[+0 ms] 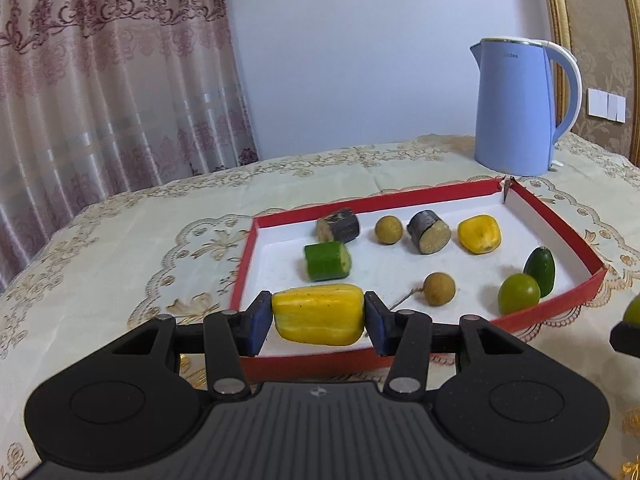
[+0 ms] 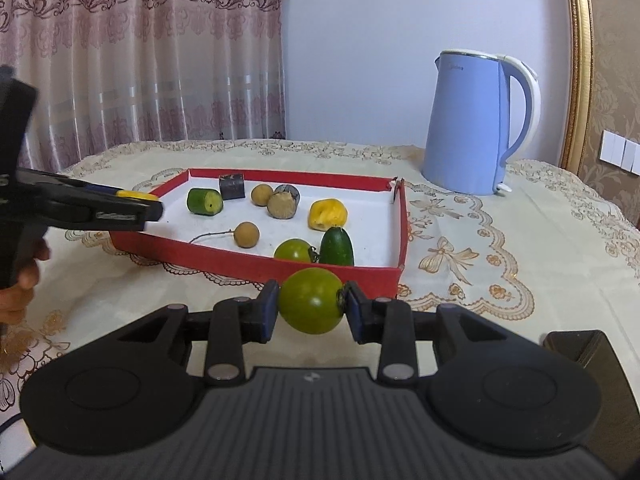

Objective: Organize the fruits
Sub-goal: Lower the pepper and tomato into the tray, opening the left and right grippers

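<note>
My left gripper (image 1: 318,316) is shut on a yellow fruit chunk (image 1: 318,308), held over the near left corner of the red-walled white tray (image 1: 560,304). In the right wrist view my right gripper (image 2: 311,307) is shut on a green tomato (image 2: 310,300), just in front of the tray's near wall (image 2: 240,258). The tray holds another green tomato (image 2: 294,251), a small cucumber (image 2: 338,247), a cut cucumber piece (image 2: 204,201), a second yellow chunk (image 2: 326,214), two longans (image 2: 247,234) (image 2: 262,195) and two dark sugarcane pieces (image 2: 231,186) (image 2: 285,202).
A blue electric kettle (image 2: 468,128) stands behind the tray's far right corner on the embroidered tablecloth (image 2: 500,240). Curtains hang behind the table on the left. A person's hand (image 2: 20,280) holds the left gripper's handle. A dark box (image 2: 592,354) sits at the near right.
</note>
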